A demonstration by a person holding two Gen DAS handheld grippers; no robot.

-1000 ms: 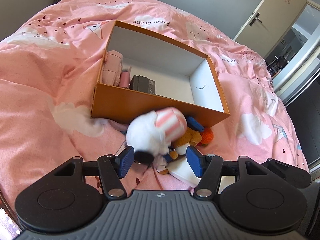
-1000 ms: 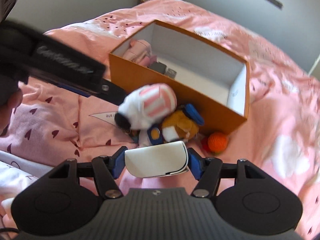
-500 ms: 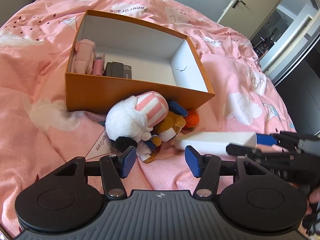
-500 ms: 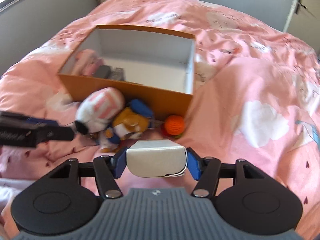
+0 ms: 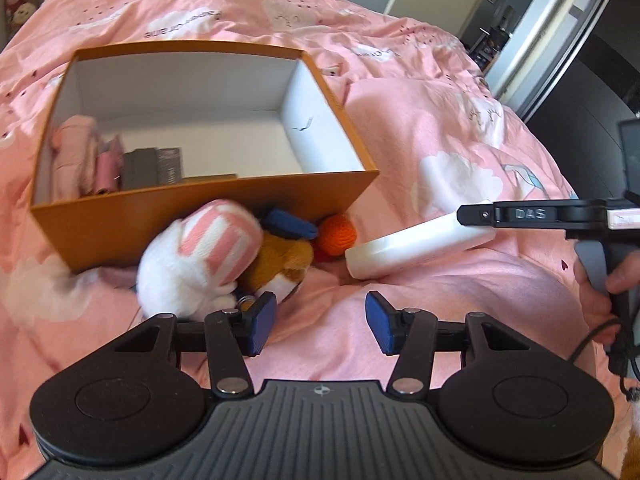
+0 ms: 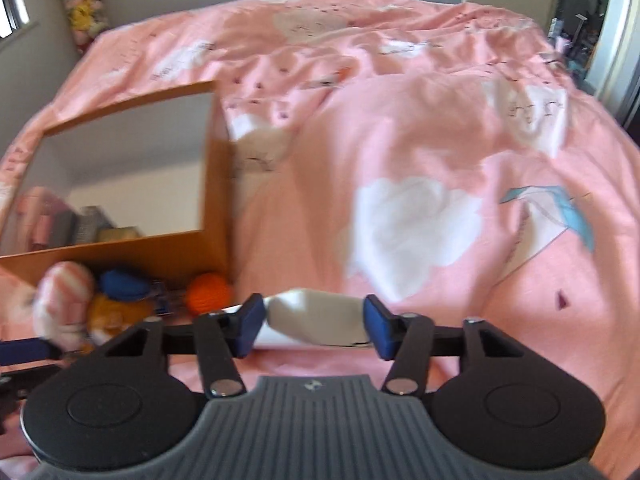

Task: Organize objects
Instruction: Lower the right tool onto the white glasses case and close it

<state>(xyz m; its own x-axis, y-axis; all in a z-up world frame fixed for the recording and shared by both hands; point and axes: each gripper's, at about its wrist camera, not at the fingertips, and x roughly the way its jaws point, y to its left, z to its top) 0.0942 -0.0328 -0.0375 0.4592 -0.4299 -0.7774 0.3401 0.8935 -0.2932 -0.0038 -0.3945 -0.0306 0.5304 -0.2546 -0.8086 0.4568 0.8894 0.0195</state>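
Observation:
An orange box (image 5: 208,204) with a white inside stands on the pink bed; it also shows in the right wrist view (image 6: 132,250). Pink items and dark boxes (image 5: 152,168) lie in its left end. A white plush with a pink striped cap (image 5: 200,256), a brown plush with a blue hat (image 5: 286,252) and an orange yarn ball (image 5: 338,234) lie against its near wall. My left gripper (image 5: 320,324) is open and empty, just in front of the plush toys. My right gripper (image 6: 314,326) is shut on a white flat case (image 6: 316,318), which the left wrist view shows (image 5: 408,252) held right of the ball.
Pink cloud-print bedding (image 6: 420,160) covers the whole bed, rumpled into folds right of the box. A pile of plush toys (image 6: 84,8) stands in the far corner by the wall. A door and doorway (image 5: 500,20) lie beyond the bed's far right.
My right gripper has carried the white case away from the plush toys, to the right of the box. My left gripper has drawn back and shifted right, staying open.

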